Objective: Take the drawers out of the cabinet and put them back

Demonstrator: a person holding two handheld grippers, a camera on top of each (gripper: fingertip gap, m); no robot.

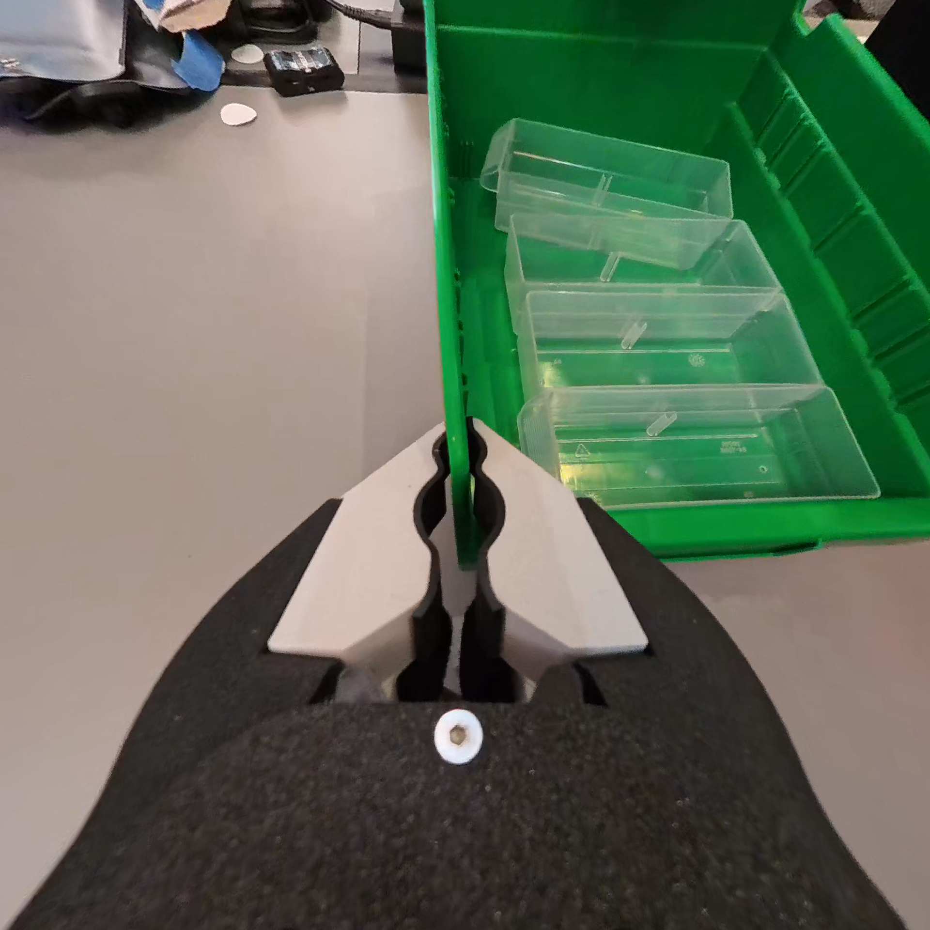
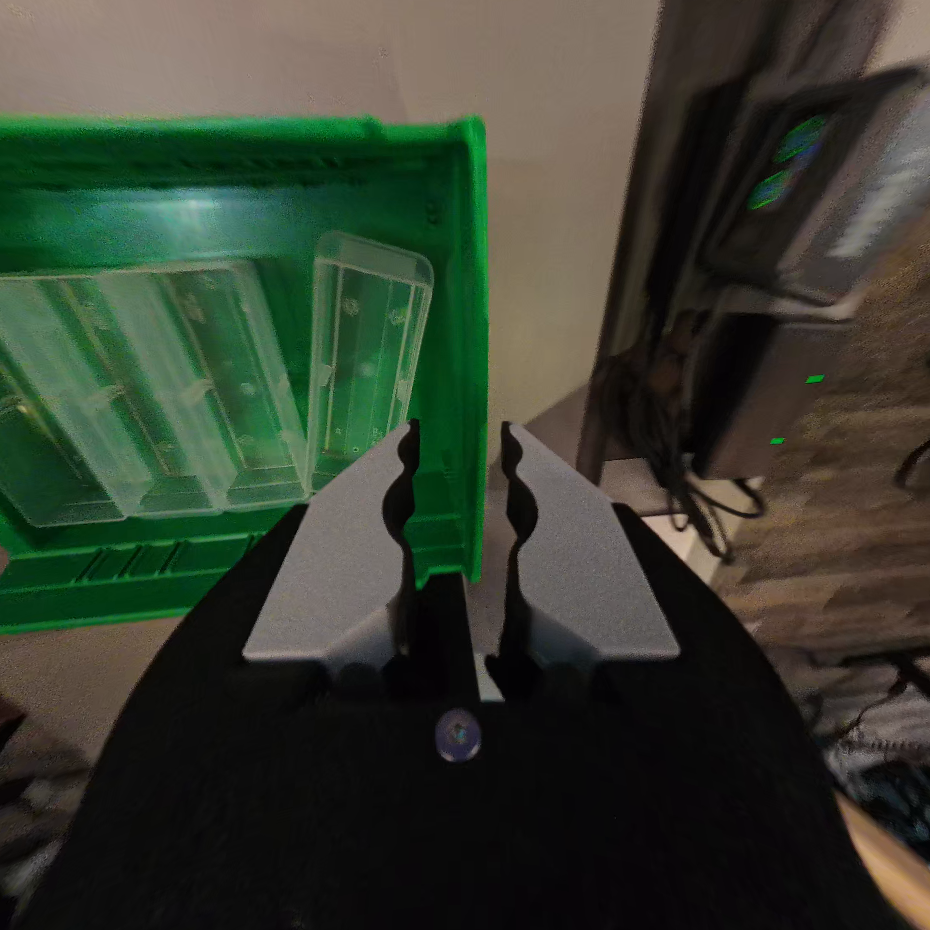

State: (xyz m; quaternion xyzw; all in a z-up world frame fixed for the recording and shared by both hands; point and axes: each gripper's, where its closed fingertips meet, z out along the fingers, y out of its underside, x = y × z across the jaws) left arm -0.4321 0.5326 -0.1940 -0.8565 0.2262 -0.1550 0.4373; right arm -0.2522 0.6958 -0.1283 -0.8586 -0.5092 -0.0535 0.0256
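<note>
A green plastic bin (image 1: 578,100) holds several clear plastic drawers (image 1: 694,443) lying side by side, one tilted across the far ones (image 1: 604,186). My left gripper (image 1: 460,428) is shut on the bin's left wall near its front corner. In the blurred right wrist view, my right gripper (image 2: 459,428) is open, and the bin's right wall (image 2: 475,302) stands in the gap between its fingers, apart from both pads. The clear drawers (image 2: 367,352) show inside the bin (image 2: 201,166). No cabinet is in view.
The bin rests on a grey table (image 1: 226,327). At the table's far left lie a black bag (image 1: 100,90), blue tape (image 1: 199,65), a small black device (image 1: 302,70) and a white disc (image 1: 238,114). Dark equipment and cables (image 2: 755,402) stand right of the bin.
</note>
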